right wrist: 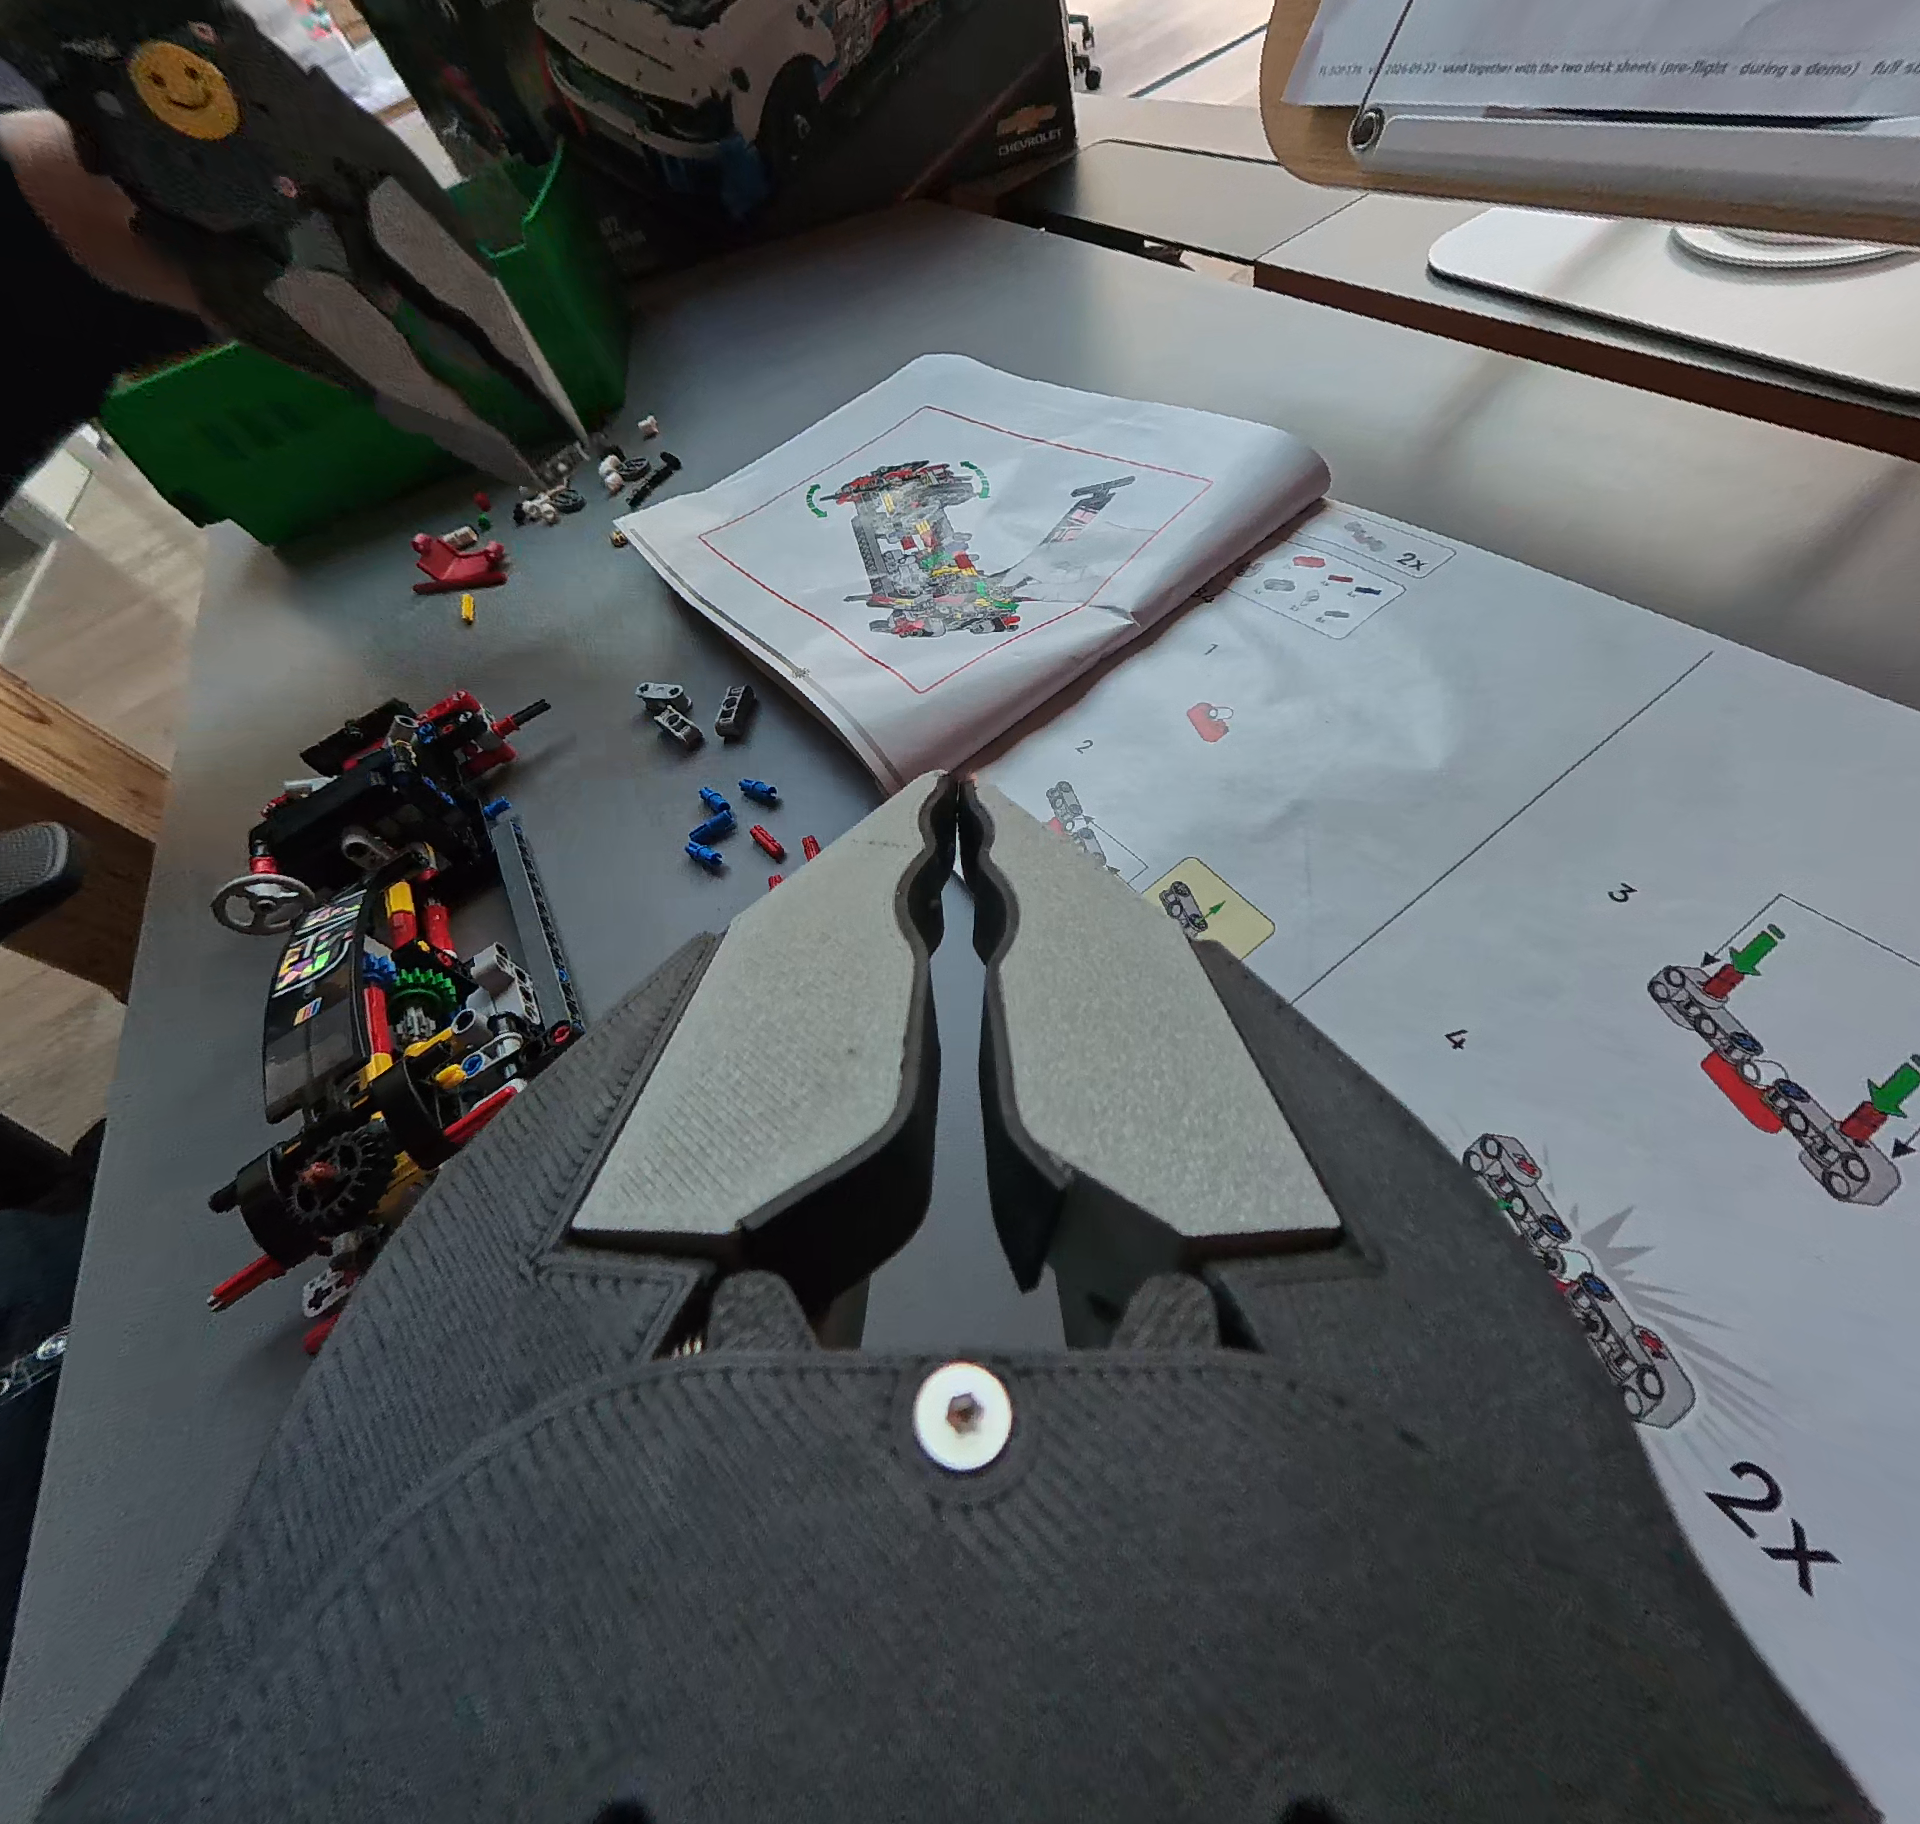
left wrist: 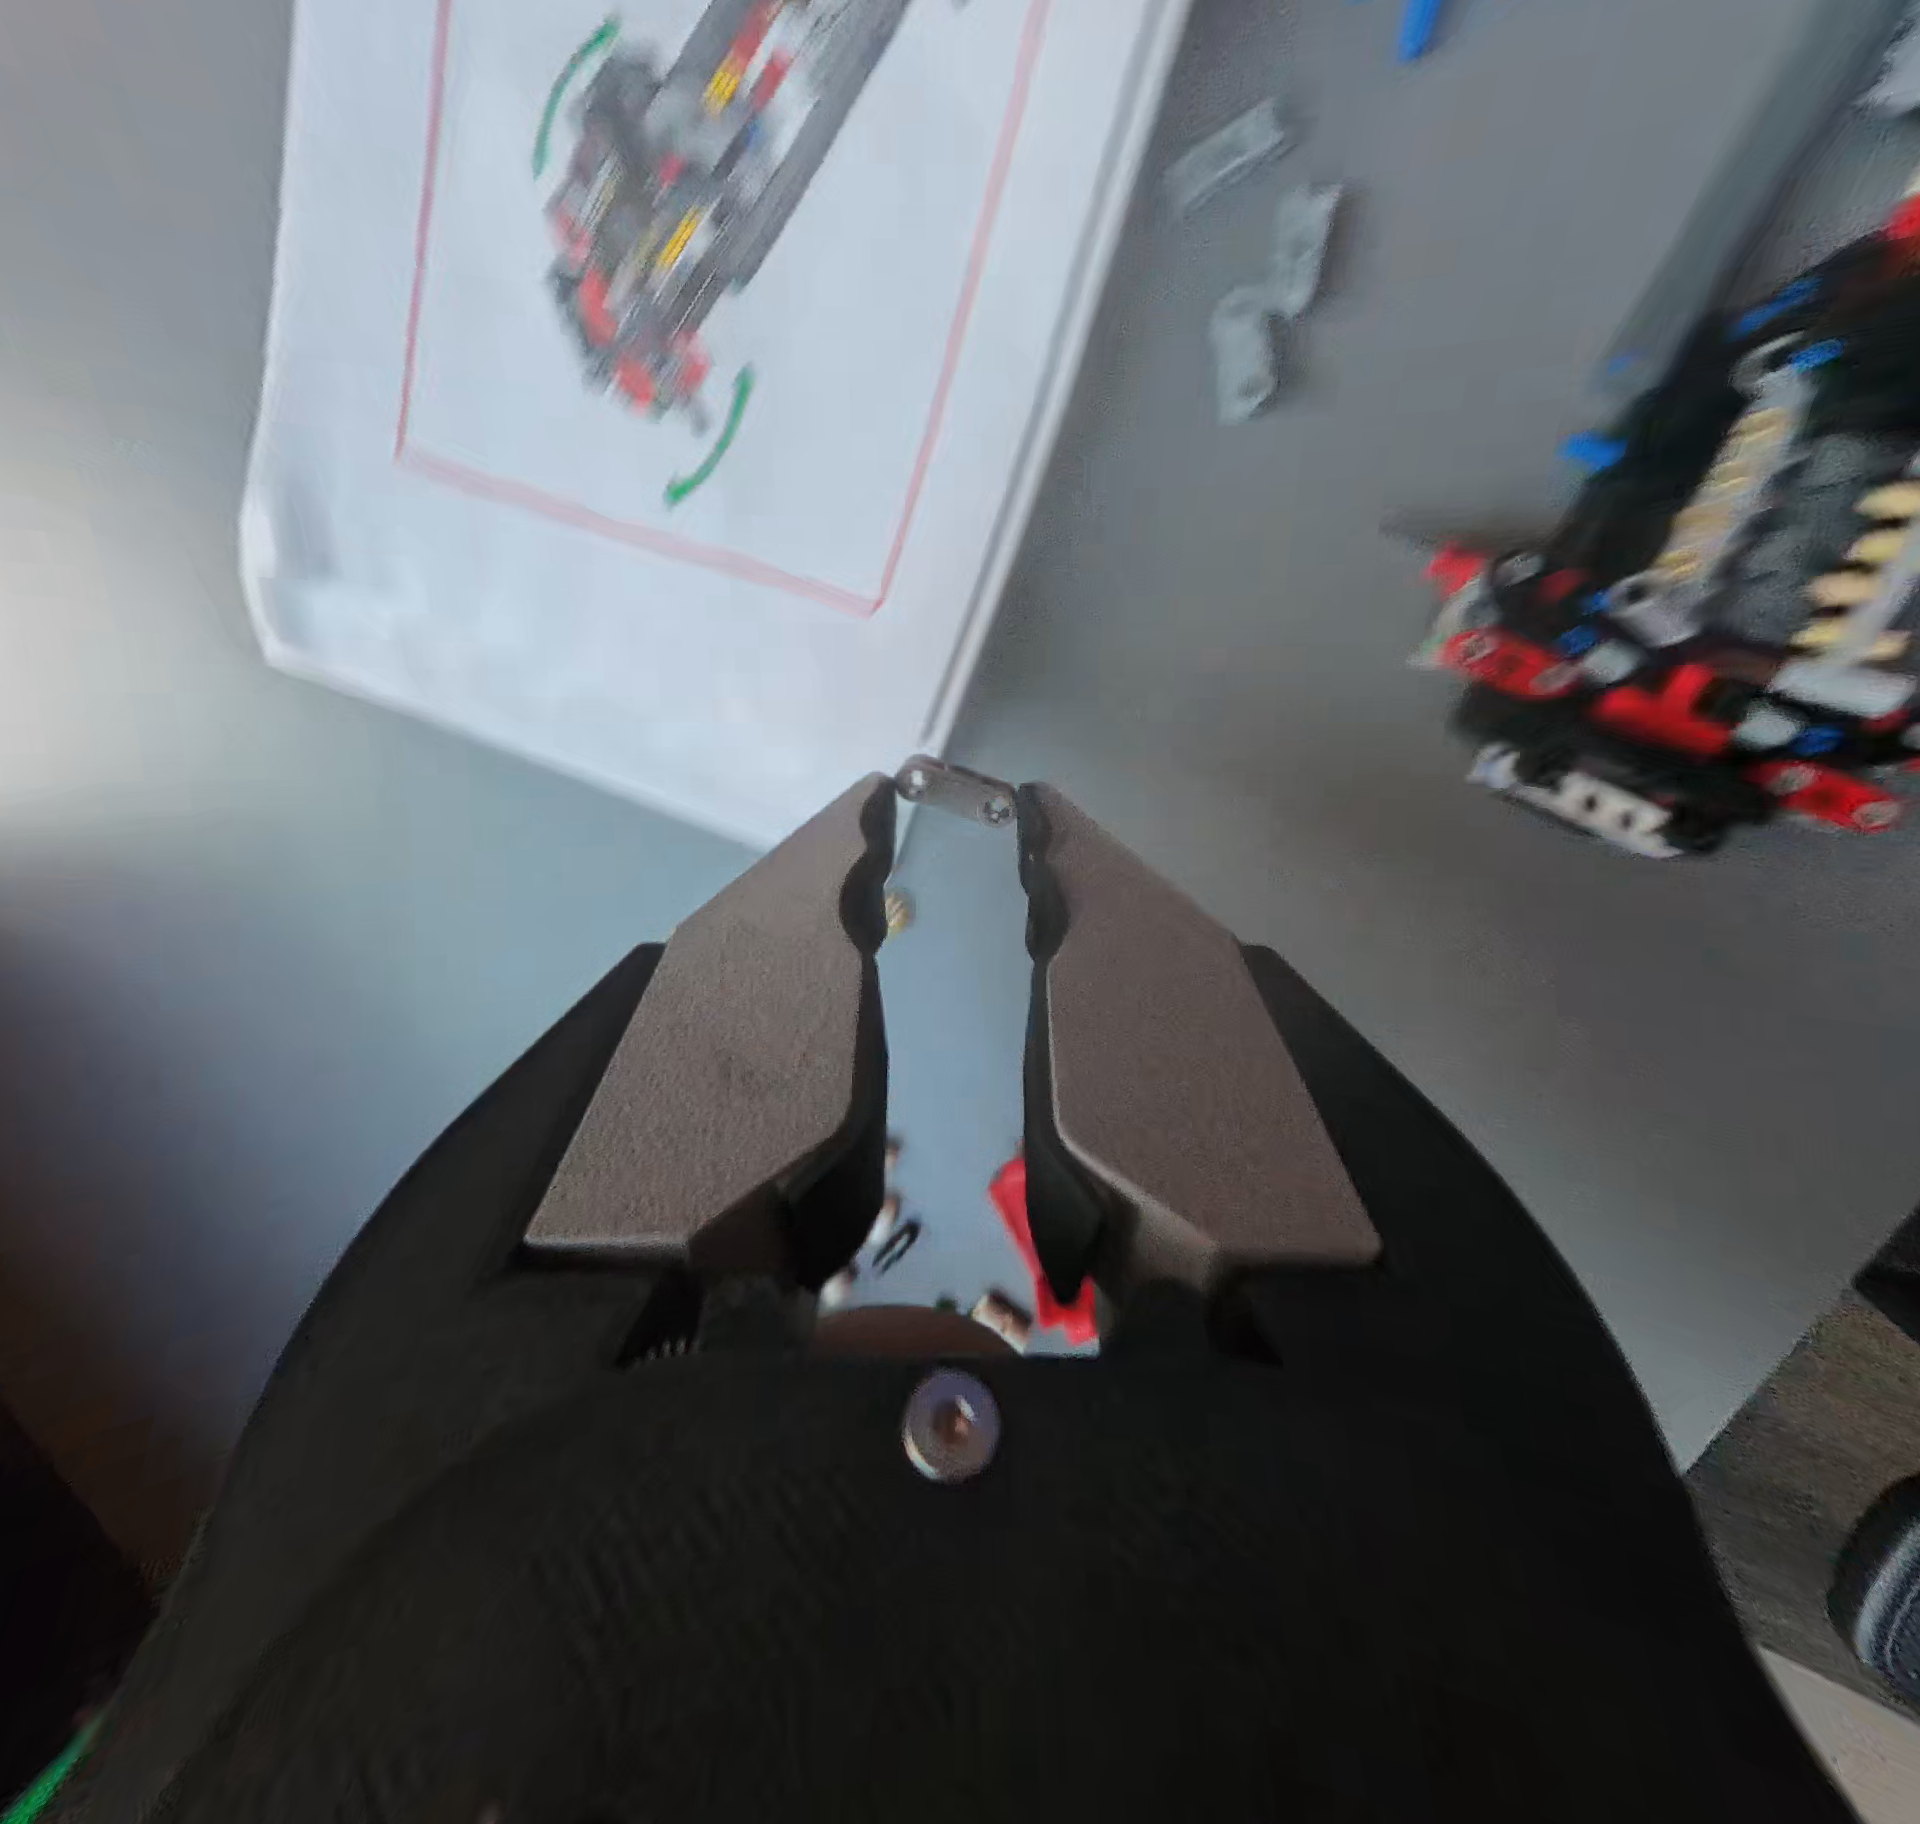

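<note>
In the left wrist view, the open booklet is filling the upper left of the frame, blurred, with a drawing of a toy car inside a red outline. At centre, the left gripper is pinching a small grey two-hole link end to end between its fingertips, just off the booklet's lower corner. Loose grey pieces are lying in the upper right, and the half-built toy car is sitting at the right edge (smeared by motion).

In the right wrist view, that car is lying at the left on the grey table, blue pins beside it. At centre, the right gripper is clenched on nothing, tips meeting over the corner of a big instruction sheet spreading to the right
</note>
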A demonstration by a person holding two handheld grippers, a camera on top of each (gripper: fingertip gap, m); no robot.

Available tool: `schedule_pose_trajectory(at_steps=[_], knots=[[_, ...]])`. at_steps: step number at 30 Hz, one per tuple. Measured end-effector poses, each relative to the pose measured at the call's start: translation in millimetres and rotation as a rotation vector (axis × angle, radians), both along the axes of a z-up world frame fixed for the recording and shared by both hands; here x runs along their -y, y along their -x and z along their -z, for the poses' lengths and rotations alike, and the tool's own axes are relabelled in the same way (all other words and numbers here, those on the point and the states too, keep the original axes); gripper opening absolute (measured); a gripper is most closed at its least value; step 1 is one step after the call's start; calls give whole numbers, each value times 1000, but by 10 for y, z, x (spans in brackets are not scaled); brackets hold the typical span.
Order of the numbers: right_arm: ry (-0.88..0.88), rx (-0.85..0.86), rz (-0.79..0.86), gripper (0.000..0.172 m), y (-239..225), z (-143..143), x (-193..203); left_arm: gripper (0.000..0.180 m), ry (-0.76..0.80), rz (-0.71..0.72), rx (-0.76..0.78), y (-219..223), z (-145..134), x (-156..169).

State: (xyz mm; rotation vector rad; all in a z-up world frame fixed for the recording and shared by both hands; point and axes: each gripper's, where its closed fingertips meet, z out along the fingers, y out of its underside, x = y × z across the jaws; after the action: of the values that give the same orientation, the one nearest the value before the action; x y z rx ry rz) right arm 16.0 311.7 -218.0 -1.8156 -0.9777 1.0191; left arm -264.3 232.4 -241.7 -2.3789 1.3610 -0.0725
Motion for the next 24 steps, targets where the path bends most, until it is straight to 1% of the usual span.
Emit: schedule_pose_trajectory(at_steps=[3, 4, 6, 11, 17, 19, 21, 24], knots=[[1, 6, -1, 0, 6, 13, 3, 20, 17, 209, 49, -585, 60, 198], [0, 6, 0, 0, 4, 13, 1, 20, 3, 246, 17, -657, 118, 191], [-1, 2, 5, 0, -6, 6, -6, 20, -2, 274, -43, -722, 241, 141], [2, -12, 7, 0, -21, -21, -14, 20, 12, 275, -43, -852, 346, 26], [-6, -11, 1, 0, -11, -39, 4, 21, 23, 267, -68, -856, 454, -46], [-6, -14, 2, 0, -16, -46, 2, 29, 36, 262, -54, -856, 472, -32], [-4, -17, 4, 0, -21, -47, -3, 31, 27, 245, -35, -843, 444, -41], [1, -16, 4, 0, -23, -36, -8, 32, -15, 209, 25, -829, 312, -49]])
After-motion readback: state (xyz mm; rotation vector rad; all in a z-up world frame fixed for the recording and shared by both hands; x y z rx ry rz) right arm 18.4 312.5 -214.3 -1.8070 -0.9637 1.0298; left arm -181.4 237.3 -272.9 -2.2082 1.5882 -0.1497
